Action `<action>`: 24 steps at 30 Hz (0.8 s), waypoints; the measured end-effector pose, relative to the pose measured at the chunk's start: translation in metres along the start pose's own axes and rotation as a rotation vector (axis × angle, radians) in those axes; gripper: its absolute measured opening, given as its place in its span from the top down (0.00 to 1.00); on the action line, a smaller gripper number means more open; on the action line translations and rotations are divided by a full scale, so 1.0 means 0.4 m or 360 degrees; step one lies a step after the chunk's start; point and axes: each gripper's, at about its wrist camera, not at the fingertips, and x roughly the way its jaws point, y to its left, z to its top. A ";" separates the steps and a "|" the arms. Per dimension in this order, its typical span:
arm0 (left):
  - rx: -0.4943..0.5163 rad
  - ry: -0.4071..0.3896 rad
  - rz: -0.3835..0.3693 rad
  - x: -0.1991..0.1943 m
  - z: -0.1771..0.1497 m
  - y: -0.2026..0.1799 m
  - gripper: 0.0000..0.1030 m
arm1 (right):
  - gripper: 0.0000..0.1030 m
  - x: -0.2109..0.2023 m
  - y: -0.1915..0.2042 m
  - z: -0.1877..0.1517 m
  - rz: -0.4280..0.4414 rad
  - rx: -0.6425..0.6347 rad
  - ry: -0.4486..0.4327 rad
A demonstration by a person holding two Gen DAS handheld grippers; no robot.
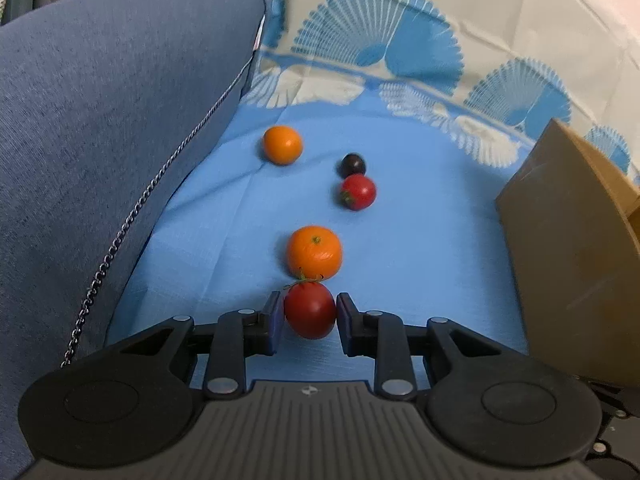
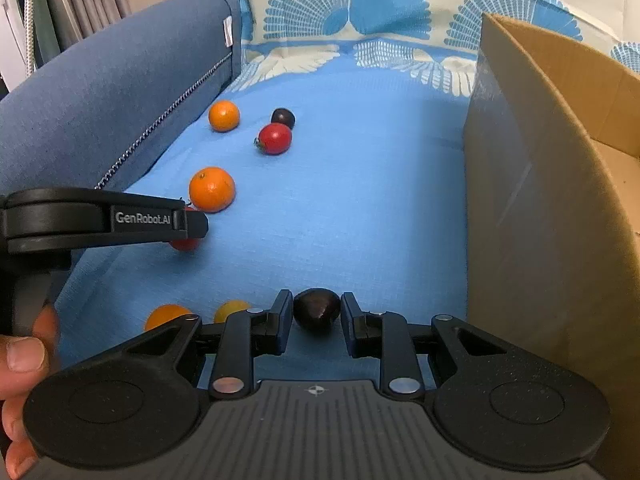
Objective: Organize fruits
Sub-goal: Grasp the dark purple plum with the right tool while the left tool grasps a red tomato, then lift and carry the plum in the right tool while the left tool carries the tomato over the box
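Note:
My left gripper (image 1: 310,312) is shut on a red tomato (image 1: 310,310) low over the blue cloth (image 1: 420,240); it also shows from the side in the right wrist view (image 2: 192,226). Just beyond it lies an orange (image 1: 315,252), then a second red tomato (image 1: 358,191), a dark plum (image 1: 351,165) and a far orange (image 1: 282,145). My right gripper (image 2: 316,314) has its jaws around a dark plum (image 2: 317,310), touching or nearly touching it. A cardboard box (image 2: 560,200) stands at the right.
A blue sofa cushion (image 1: 100,140) with a chain trim runs along the left. Two small orange fruits (image 2: 168,314) lie at the near left in the right wrist view. A patterned cloth (image 1: 400,40) hangs behind. The box also shows in the left wrist view (image 1: 572,260).

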 end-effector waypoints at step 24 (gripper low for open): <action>-0.0077 -0.0400 -0.0357 -0.269 -0.054 0.011 0.70 | 0.74 -0.326 -0.020 -0.048 -0.0012 -0.0143 -0.0685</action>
